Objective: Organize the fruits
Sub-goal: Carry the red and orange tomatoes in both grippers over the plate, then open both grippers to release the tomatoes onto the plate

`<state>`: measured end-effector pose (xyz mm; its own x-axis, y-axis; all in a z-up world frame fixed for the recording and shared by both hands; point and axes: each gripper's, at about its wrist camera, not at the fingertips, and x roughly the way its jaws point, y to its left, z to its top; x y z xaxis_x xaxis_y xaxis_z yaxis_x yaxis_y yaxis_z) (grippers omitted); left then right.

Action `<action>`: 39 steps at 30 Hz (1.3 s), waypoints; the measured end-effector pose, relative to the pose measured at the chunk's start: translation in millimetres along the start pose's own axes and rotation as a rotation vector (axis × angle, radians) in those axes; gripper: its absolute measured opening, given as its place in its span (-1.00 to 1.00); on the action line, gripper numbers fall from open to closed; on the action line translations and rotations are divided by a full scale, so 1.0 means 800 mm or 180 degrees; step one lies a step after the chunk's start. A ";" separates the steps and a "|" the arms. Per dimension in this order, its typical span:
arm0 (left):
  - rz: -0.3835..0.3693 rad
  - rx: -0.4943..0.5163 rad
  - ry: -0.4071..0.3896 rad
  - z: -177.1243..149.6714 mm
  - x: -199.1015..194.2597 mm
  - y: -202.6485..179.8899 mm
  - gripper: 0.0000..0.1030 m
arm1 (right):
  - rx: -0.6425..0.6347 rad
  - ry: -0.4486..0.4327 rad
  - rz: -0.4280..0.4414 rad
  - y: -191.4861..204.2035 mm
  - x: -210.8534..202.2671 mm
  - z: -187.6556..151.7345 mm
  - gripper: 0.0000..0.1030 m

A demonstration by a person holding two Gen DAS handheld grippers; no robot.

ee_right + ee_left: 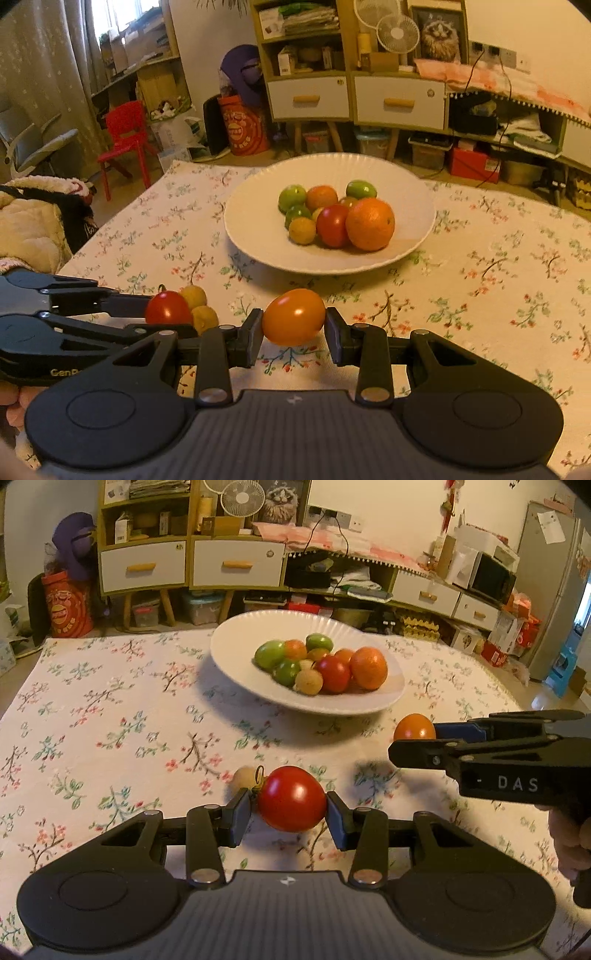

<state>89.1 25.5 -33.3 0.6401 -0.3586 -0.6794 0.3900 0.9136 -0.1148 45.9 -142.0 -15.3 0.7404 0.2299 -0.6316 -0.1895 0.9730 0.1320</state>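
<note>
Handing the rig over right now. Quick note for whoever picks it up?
Left gripper: shut on a red tomato, held above the tablecloth.
Right gripper: shut on an orange tomato, also held off the cloth.
White plate sits ahead mid-table, already holding a pile of green, orange, red and tan fruits.
Left out: two small tan fruits on the floral tablecloth, just beyond the left gripper's fingers.
To do: place both held tomatoes on the plate, then probably collect the tan pair.
</note>
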 end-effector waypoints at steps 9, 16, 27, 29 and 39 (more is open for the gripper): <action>-0.0040 -0.0037 -0.0123 0.021 0.006 -0.014 -0.27 | 0.0017 -0.0140 -0.0047 -0.013 -0.005 0.013 -0.37; -0.0064 0.0067 -0.0317 0.050 0.010 -0.015 -0.27 | 0.0144 -0.0239 0.0046 -0.028 0.005 0.027 -0.37; -0.0087 0.0376 -0.0306 0.075 0.045 -0.016 -0.27 | 0.0304 -0.0192 0.0156 -0.047 0.025 0.032 -0.37; -0.0061 0.0386 -0.0283 0.077 0.051 -0.014 -0.26 | 0.0285 -0.0180 0.0153 -0.046 0.028 0.032 -0.37; -0.0019 0.0385 -0.0235 0.075 0.061 -0.007 -0.26 | 0.0130 -0.0140 0.0065 -0.037 0.038 0.029 -0.37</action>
<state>158.2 -8.6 -22.6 0.6829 -0.3811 -0.6233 0.4680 0.8833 -0.0274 89.1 -163.0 -20.4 0.7645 0.2495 -0.5944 -0.1790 0.9680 0.1761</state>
